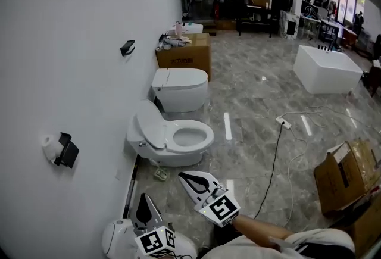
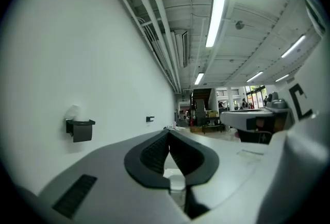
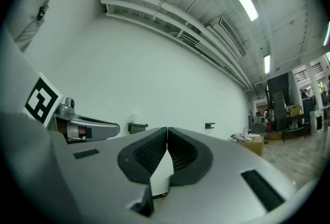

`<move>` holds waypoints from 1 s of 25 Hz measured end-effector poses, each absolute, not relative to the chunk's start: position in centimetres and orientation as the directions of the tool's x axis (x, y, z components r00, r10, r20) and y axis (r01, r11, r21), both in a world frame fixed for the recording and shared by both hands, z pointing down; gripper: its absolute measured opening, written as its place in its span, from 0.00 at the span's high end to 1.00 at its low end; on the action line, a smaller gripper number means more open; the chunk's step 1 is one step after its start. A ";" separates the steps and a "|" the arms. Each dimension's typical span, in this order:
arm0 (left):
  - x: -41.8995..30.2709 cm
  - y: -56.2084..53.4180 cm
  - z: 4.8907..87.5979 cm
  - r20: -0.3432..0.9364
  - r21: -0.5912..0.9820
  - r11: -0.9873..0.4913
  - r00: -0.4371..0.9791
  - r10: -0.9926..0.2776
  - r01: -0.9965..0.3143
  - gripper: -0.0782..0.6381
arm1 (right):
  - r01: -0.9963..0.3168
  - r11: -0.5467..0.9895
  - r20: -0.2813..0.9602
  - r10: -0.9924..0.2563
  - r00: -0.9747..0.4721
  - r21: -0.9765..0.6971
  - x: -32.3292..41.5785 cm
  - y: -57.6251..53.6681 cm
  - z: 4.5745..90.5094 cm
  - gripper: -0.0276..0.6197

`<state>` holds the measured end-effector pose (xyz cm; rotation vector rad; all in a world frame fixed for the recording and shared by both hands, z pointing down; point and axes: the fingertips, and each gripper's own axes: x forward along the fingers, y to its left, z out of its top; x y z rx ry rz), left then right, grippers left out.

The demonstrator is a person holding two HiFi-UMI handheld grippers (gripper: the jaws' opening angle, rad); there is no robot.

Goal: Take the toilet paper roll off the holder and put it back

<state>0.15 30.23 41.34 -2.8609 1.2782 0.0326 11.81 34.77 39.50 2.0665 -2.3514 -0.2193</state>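
Both left gripper (image 1: 144, 201) and right gripper (image 1: 186, 177) jaws together, empty; toilet paper roll (image 1: 50, 144) distant.

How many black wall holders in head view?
2. Near black wall holder carries the white toilet paper roll; far black wall holder is farther along the wall. More may be hidden.

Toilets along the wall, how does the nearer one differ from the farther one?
The nearer toilet has its lid raised, showing the open bowl; the farther toilet has its lid shut. The nearer toilet looks rounded; the farther toilet looks boxier. The farther toilet stands next to a cardboard box; the nearer toilet has no box beside it. Both are white and stand on the grey floor by the white wall.
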 end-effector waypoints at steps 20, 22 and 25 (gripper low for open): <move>4.5 17.7 41.8 0.041 -0.044 -0.420 0.419 -0.907 -0.906 0.88 | -0.885 0.465 -0.079 -0.881 -0.466 0.031 17.3 18.5 40.5 0.95; 3.6 16.6 42.4 0.059 -0.032 -0.396 0.394 -0.917 -0.918 0.88 | -0.864 0.504 -0.063 -0.861 -0.504 0.023 16.4 17.2 40.8 0.95; 2.6 15.1 42.8 0.065 -0.012 -0.366 0.365 -0.929 -0.930 0.88 | -0.835 0.550 -0.038 -0.834 -0.550 0.029 15.3 15.1 41.0 0.95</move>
